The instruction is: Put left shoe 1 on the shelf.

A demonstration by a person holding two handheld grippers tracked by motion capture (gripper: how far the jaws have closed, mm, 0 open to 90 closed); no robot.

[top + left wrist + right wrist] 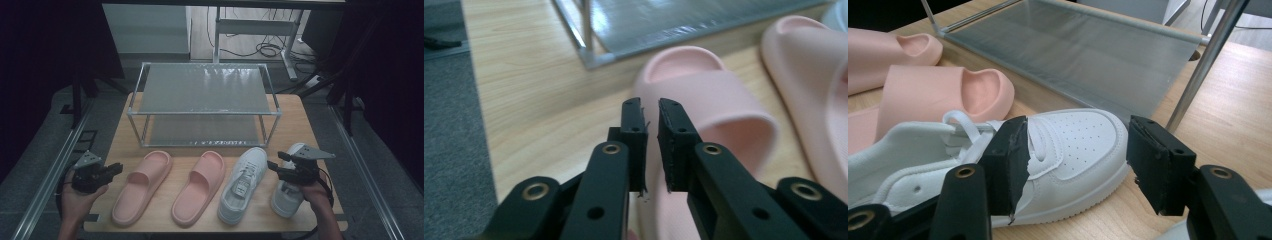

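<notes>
Two pink slippers point(142, 186) point(200, 186) and two white sneakers point(244, 184) point(286, 199) lie in a row along the front of the wooden table point(310, 130). My left gripper point(118, 169) hovers left of the leftmost slipper point(714, 100); its jaws stand a narrow gap apart with nothing between them point(650, 106). Between the two sneakers, my right gripper point(274, 164) is wide open. In the right gripper view its jaws point(1075, 127) frame the toe of the left sneaker point(1073, 145) without touching it.
A two-tier metal rack point(202, 90) with grey shelves stands at the back of the table, just behind the shoes; its corner post point(586, 30) is near the left slipper. Dark floor and table rails lie to both sides.
</notes>
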